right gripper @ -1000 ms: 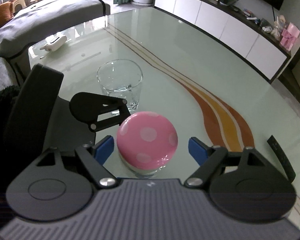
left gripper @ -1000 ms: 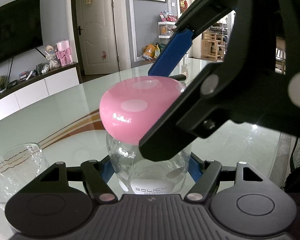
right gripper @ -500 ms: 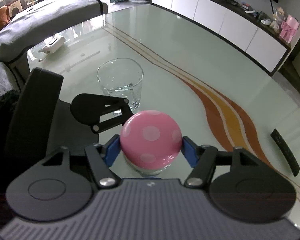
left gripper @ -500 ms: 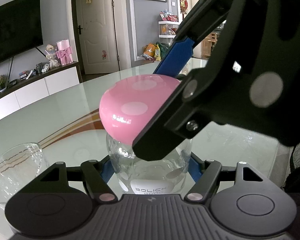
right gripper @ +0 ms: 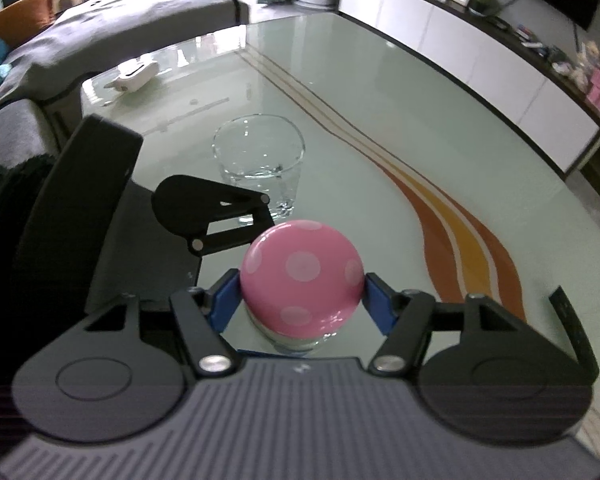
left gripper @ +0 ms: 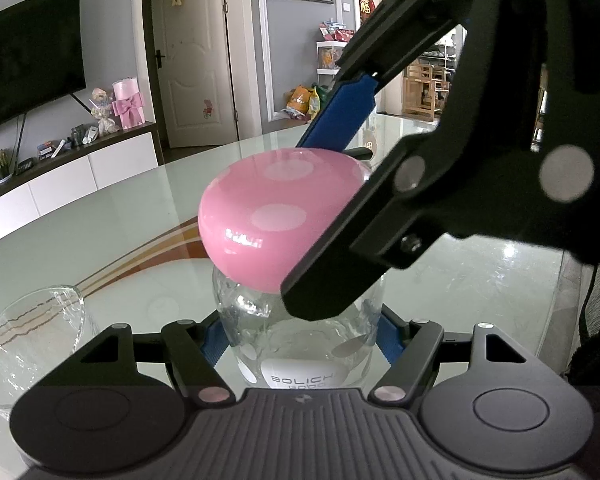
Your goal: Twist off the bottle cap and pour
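the bottle [left gripper: 300, 360] carries a white label [left gripper: 302, 376] low on its clear front, with "bolich" in pale letters across it; the last letter runs into the label's edge, so the word may be cut short. a second, smaller line sits under it, half hidden by the gripper body, and cannot be made out. a red hanging [left gripper: 366, 4] on the far wall bears one chinese character, which looks like 福. in the right wrist view no writing can be read.
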{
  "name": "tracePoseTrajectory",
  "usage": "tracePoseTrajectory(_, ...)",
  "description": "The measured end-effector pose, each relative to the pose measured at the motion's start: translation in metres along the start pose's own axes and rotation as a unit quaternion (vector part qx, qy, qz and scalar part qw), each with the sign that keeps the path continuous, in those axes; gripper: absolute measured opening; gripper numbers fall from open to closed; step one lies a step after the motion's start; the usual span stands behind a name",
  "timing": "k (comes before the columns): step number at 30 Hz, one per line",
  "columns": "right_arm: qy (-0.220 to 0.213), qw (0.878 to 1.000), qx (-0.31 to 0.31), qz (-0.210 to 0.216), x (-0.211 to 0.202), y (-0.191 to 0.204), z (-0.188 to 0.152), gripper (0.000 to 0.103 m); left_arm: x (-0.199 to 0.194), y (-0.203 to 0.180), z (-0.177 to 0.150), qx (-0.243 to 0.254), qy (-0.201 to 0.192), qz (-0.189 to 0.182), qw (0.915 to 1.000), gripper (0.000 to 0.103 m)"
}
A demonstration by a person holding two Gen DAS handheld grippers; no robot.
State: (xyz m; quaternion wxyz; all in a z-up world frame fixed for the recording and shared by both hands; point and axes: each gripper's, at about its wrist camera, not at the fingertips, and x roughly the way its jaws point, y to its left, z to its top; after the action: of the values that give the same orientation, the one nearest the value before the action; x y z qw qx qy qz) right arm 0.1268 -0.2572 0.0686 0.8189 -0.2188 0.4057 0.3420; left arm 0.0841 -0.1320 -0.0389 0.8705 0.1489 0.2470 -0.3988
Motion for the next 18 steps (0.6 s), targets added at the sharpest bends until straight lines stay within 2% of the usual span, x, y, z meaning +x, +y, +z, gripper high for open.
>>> tracePoseTrajectory(18,0.005,0.993,-0.096,0.067,0.0,-0.013,0.003,0.065,-0.001,-0.003,0.0,0.0,0.0,0.001,1.0,0.075)
